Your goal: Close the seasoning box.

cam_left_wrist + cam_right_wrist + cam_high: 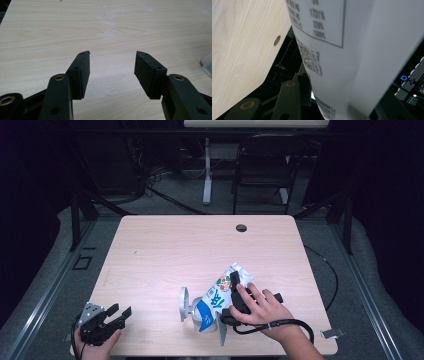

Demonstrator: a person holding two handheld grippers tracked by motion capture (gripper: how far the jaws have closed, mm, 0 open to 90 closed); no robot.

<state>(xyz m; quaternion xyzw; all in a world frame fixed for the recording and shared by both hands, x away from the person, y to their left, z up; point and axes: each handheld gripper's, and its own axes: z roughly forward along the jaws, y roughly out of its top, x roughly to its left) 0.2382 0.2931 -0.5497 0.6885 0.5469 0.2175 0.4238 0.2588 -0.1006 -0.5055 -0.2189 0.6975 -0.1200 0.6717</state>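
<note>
A white and blue carton (216, 296) leans tilted over the near middle of the wooden table (165, 250). My right gripper (227, 301) is shut on it, with a hand wrapped over the gripper's body. In the right gripper view the carton's white printed side (352, 50), with a table of figures and a barcode, stands between the jaws, and the left pad (305, 86) presses against it. My left gripper (118, 311) rests at the table's near left corner, held by a hand. It stands open over bare wood (112, 65) with nothing between its pads.
Two grey-white pieces flank the carton's lower end, one at its left (184, 304) and one at its front (221, 332); what they are I cannot tell. A round cable hole (241, 227) sits near the far edge. A black chair (262, 165) stands beyond the table.
</note>
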